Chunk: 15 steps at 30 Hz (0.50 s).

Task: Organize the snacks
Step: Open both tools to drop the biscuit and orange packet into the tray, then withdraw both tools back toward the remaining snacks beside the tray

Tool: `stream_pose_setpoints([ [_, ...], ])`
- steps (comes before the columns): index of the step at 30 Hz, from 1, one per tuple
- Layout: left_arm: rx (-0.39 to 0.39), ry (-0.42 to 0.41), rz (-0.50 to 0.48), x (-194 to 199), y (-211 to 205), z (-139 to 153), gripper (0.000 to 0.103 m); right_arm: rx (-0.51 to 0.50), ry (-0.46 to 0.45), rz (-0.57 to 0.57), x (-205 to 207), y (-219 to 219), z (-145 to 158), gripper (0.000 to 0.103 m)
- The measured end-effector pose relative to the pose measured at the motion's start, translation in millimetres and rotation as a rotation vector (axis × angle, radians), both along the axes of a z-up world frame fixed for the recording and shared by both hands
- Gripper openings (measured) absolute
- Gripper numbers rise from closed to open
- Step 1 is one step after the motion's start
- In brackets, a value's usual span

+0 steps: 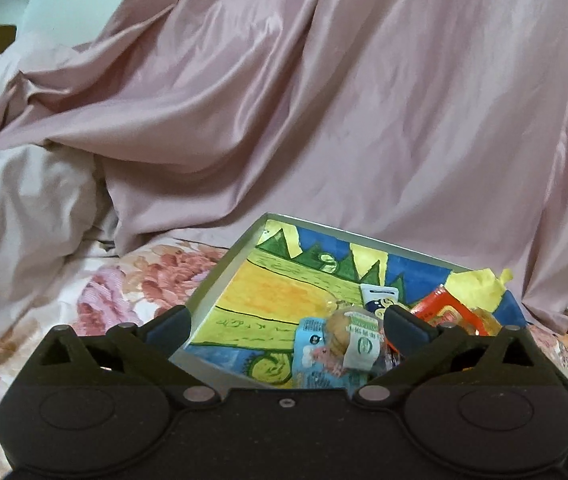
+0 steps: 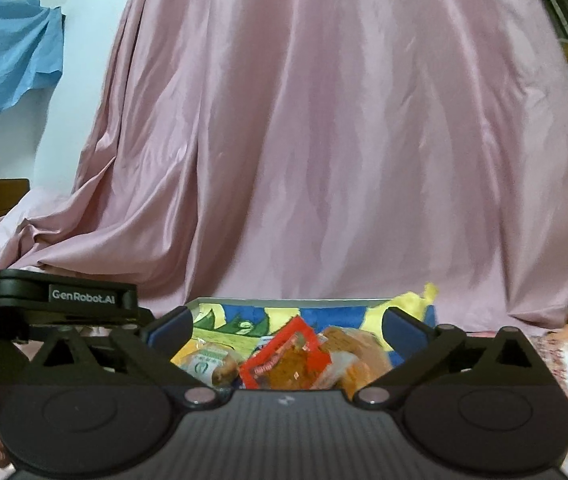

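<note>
Left wrist view: the left gripper (image 1: pixel 285 322) hovers low over a shallow box (image 1: pixel 220 276) with a grey rim and a painted floor of yellow, green and blue. Its jaws stand wide apart and hold nothing. The box rests on a flowered bedsheet (image 1: pixel 124 288), in front of a large draped pink cloth (image 1: pixel 323 100). The snacks lie heaped in the box's near right part: a clear pack of round biscuits with a white and green label (image 1: pixel 353 334), a light blue packet (image 1: pixel 315 356) beneath it, and a red packet (image 1: pixel 441 310) to the right. The rest of the painted floor is bare.

Right wrist view: the right gripper (image 2: pixel 287 326) faces the same box (image 2: pixel 284 302) from its near side, jaws likewise wide apart and empty. Between the fingers lie the red packet (image 2: pixel 284 354), orange-brown packs (image 2: pixel 357 354) to its right, and the labelled biscuit pack (image 2: pixel 210 362) to its left. The left gripper's body (image 2: pixel 68 300) shows at the left edge. A blue cloth (image 2: pixel 8 56) hangs on the wall.
</note>
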<state>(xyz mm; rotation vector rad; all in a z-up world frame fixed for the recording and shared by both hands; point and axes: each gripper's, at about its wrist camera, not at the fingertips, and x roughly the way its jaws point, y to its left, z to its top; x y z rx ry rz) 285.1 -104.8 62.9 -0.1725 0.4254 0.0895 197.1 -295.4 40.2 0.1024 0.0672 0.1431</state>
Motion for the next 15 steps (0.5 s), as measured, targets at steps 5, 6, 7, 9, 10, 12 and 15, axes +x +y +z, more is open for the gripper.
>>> stream_pose_setpoints([
  [5, 0.012, -0.036, -0.019, -30, 1, 0, 0.102, 0.044, 0.009, -0.048, -43, -2, -3, 0.103],
  [6, 0.011, -0.041, -0.019, -36, 2, 0, 0.102, 0.050, 0.013, -0.054, -50, -3, -4, 0.103],
  [7, 0.011, -0.042, -0.017, -42, 2, 0, 0.102, 0.057, 0.018, -0.062, -58, -4, -6, 0.103],
  [9, 0.009, -0.040, -0.017, -53, 2, 0, 0.102, 0.075, 0.037, -0.080, -73, -7, -8, 0.103],
  [10, 0.007, -0.038, -0.021, -59, 3, 0, 0.102, 0.087, 0.050, -0.089, -79, -8, -9, 0.103],
  [12, 0.009, -0.044, -0.033, -73, 3, 1, 0.102, 0.113, 0.073, -0.101, -92, -12, -10, 0.103],
  [15, 0.026, -0.049, -0.065, -94, 4, -1, 0.102, 0.140, 0.118, -0.123, -113, -15, -13, 0.103],
])
